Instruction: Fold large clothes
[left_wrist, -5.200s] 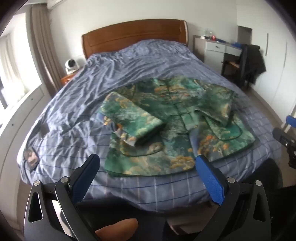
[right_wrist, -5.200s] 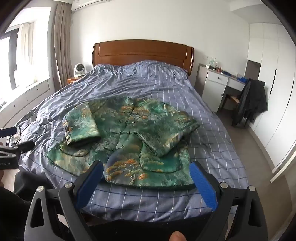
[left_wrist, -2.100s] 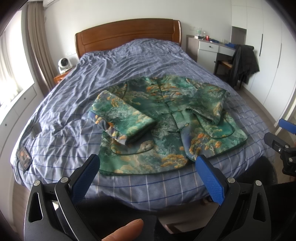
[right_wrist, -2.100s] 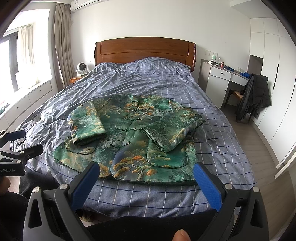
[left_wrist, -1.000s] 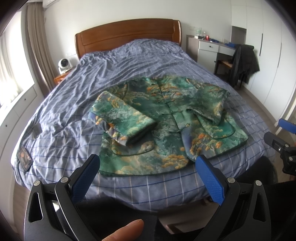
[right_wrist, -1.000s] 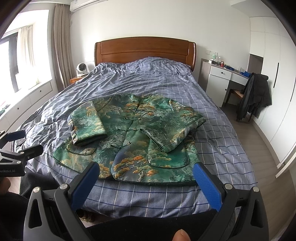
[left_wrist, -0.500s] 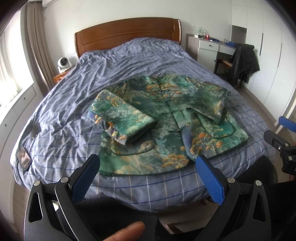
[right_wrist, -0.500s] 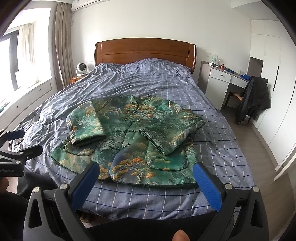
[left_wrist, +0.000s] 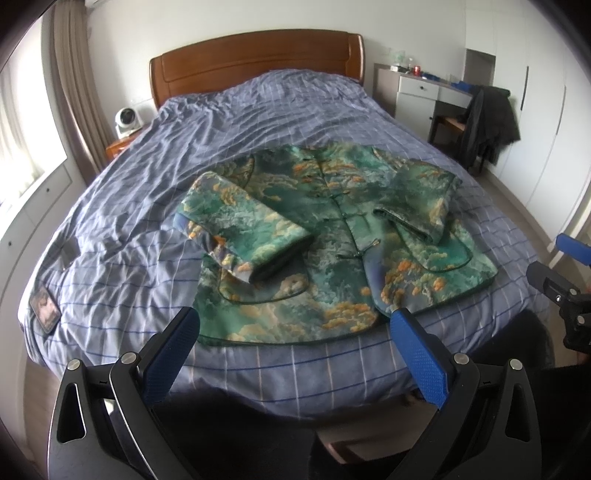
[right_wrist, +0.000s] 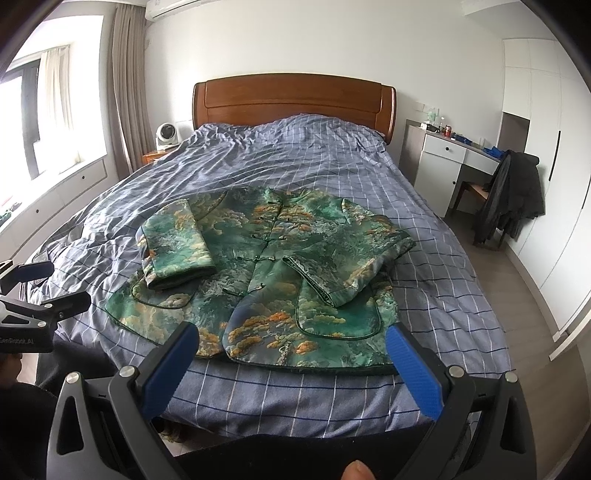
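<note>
A green jacket (left_wrist: 332, 236) (right_wrist: 269, 273) with orange cloud print lies flat on the bed, front up, hem toward me. Both sleeves are folded inward across the body: the left sleeve (left_wrist: 240, 229) (right_wrist: 175, 243) and the right sleeve (left_wrist: 421, 199) (right_wrist: 351, 266). My left gripper (left_wrist: 293, 328) hovers open off the foot of the bed, short of the hem, holding nothing. My right gripper (right_wrist: 291, 345) is open too, just short of the hem's right half. Each gripper shows at the edge of the other's view.
The bed (right_wrist: 295, 155) has a blue checked cover and a wooden headboard (right_wrist: 295, 99). A small dark object (left_wrist: 45, 310) lies near the bed's left corner. A white desk (right_wrist: 443, 166) and a chair with a dark coat (right_wrist: 509, 195) stand right. A fan (right_wrist: 166, 136) sits left of the headboard.
Both grippers have edged slightly closer to the jacket's hem and stayed open. The jacket has not moved.
</note>
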